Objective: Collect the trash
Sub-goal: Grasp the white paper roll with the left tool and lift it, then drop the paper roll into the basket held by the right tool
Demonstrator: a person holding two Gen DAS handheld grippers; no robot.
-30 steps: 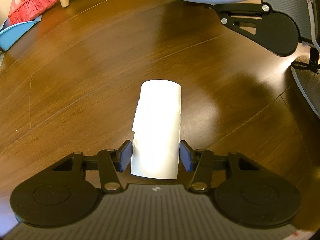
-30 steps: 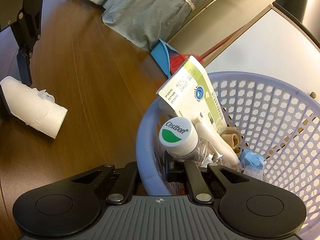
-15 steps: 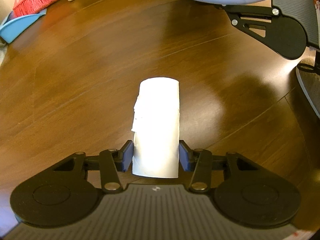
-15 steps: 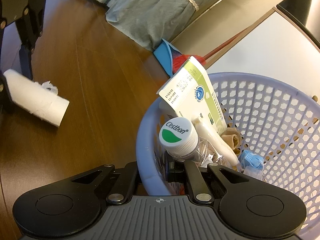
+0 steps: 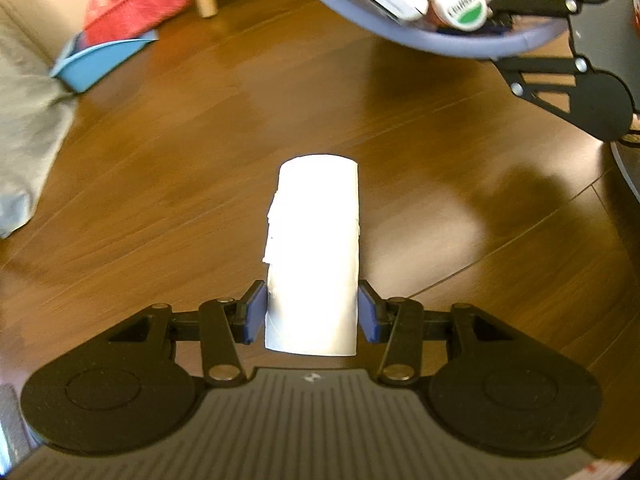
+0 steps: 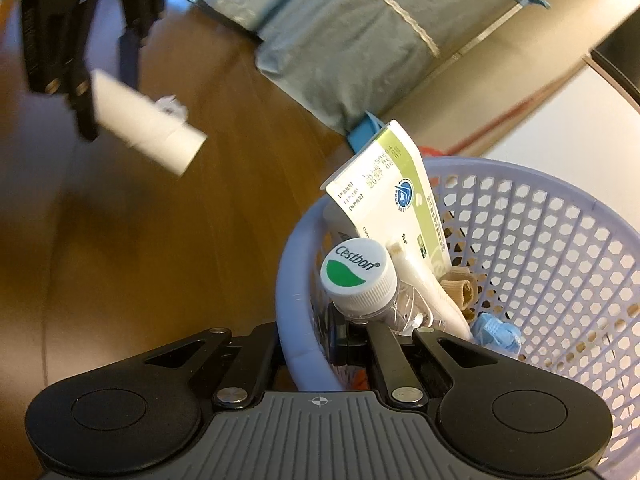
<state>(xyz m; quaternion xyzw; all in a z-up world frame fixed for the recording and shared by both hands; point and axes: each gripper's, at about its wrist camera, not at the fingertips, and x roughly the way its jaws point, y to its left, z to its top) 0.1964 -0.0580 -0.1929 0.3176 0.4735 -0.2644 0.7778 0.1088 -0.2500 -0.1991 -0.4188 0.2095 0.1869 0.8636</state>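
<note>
- The left gripper [image 5: 311, 312] grasps a white paper tube [image 5: 314, 248] between its blue pads, low in the centre of the left wrist view, above the wooden floor [image 5: 180, 160].
- In the right wrist view the tube [image 6: 148, 136] hangs blurred at upper left, seemingly clear of the floor.
- The right gripper [image 6: 320, 344] is clenched on the rim of the lavender basket [image 6: 540, 240], lower centre.
- The basket holds a capped bottle [image 6: 356, 276] and a green-white packet [image 6: 392, 204].

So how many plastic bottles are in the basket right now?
1: a capped bottle against the near rim of the basket, beside the green pouch. More could be buried underneath.
</note>
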